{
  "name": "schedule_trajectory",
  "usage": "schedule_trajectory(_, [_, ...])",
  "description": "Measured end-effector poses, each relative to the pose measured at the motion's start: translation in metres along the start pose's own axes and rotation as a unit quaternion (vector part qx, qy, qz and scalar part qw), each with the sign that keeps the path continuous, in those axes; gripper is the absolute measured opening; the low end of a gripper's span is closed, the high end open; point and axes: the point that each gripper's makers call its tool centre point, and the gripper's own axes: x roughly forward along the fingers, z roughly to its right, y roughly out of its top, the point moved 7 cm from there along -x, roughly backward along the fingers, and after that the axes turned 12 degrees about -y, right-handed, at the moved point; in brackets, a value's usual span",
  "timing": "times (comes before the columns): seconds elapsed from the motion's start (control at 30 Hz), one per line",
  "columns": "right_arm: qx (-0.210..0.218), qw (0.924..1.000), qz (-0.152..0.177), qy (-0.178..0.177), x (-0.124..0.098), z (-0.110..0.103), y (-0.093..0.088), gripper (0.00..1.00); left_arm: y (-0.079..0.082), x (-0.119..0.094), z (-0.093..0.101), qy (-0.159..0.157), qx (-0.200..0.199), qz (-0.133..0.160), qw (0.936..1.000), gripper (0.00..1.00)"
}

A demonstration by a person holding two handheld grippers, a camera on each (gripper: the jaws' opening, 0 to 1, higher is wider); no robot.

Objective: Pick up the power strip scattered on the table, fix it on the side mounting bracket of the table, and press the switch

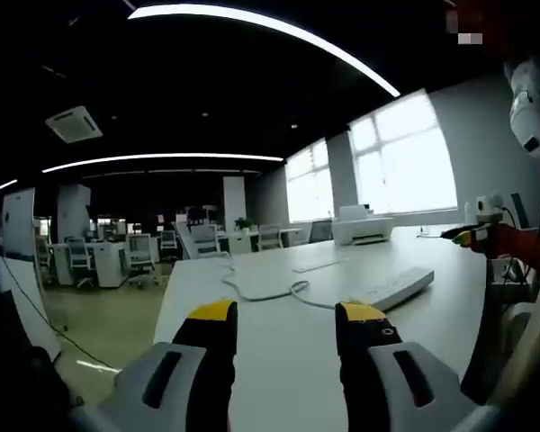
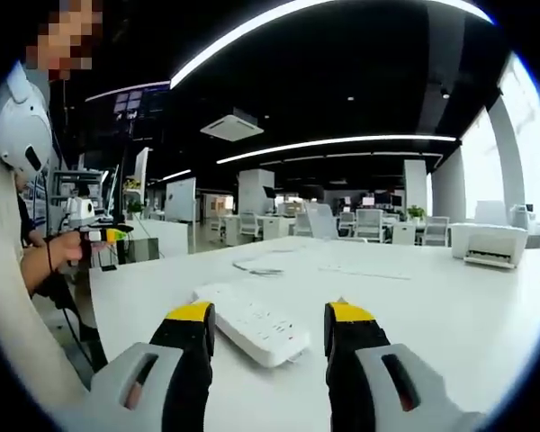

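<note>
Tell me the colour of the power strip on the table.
White. The power strip shows best in the right gripper view, lying on the white table just beyond the open jaws.

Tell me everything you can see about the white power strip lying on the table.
The long white plastic power strip lies flat on the white table, running diagonally in the right gripper view, just beyond the right gripper, whose yellow-tipped jaws stand open on either side without touching it. Its top carries a row of dark socket openings. In the left gripper view the strip sits farther off, with a white cable curling from it across the tabletop. Nothing else rests on it.
</note>
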Motion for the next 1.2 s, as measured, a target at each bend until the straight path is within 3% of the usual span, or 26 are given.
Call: schedule_trajectory(1.2, [0.006,0.9998,0.010,-0.015,-0.018,0.012,0.003,0.45,-0.002,-0.004,0.005,-0.012,-0.008,-0.014,0.9998,0.51])
